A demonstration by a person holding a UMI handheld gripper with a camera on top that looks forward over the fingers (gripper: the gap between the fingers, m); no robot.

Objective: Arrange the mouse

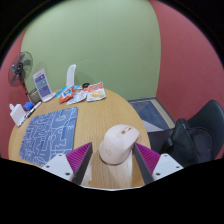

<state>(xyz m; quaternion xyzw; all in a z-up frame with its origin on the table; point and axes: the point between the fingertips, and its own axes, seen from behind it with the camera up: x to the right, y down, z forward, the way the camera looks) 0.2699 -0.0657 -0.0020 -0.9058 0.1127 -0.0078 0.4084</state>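
A white computer mouse (120,145) lies on the round wooden table (95,115), near its front edge. My gripper (115,150) is open and the mouse stands between its fingers. The right pad (146,158) is close against the mouse's side. A thin strip of wood shows between the left pad (82,158) and the mouse. A blue-grey patterned mouse mat (50,133) lies flat on the table, to the left of the mouse and beyond the left finger.
At the table's far side lie papers and packets (85,93), a white upright card (70,75) and a framed stand (42,84). A small fan (18,70) stands far left. A black chair (200,135) is on the right, with a grey box (150,110) on the floor.
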